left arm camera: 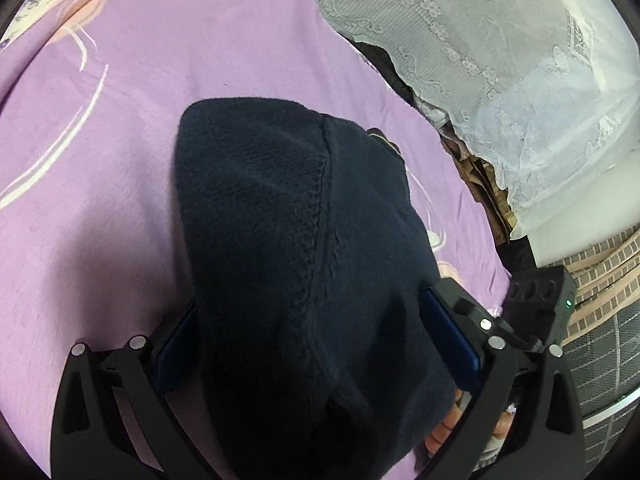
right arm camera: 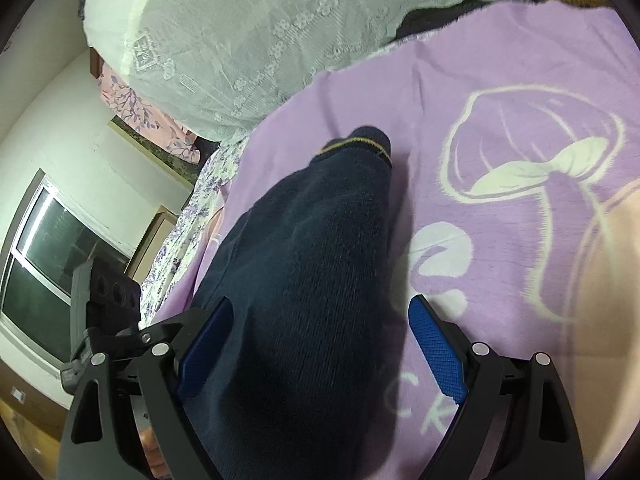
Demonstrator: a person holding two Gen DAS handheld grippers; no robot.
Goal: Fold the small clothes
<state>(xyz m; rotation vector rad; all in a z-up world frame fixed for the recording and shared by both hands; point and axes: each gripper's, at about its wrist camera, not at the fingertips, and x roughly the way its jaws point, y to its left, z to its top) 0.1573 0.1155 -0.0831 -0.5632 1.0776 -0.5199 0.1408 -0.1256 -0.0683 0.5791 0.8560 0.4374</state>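
Navy knit sweater (left arm camera: 288, 240) on purple blanket (left arm camera: 100, 200) | left gripper (left arm camera: 316, 344) wide open around it | right gripper (right arm camera: 320, 344) wide open (fabric between pads, unpinched)

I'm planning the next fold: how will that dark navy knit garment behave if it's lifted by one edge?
Probably floppy: the navy knit garment drapes limply between the left gripper fingers. Likely grippy, not slippery, given its fuzzy ribbed surface. It may drag on the purple blanket.

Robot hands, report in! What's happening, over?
Left gripper and right gripper open, straddling navy knit garment. Garment on purple blanket. Nothing blocking.
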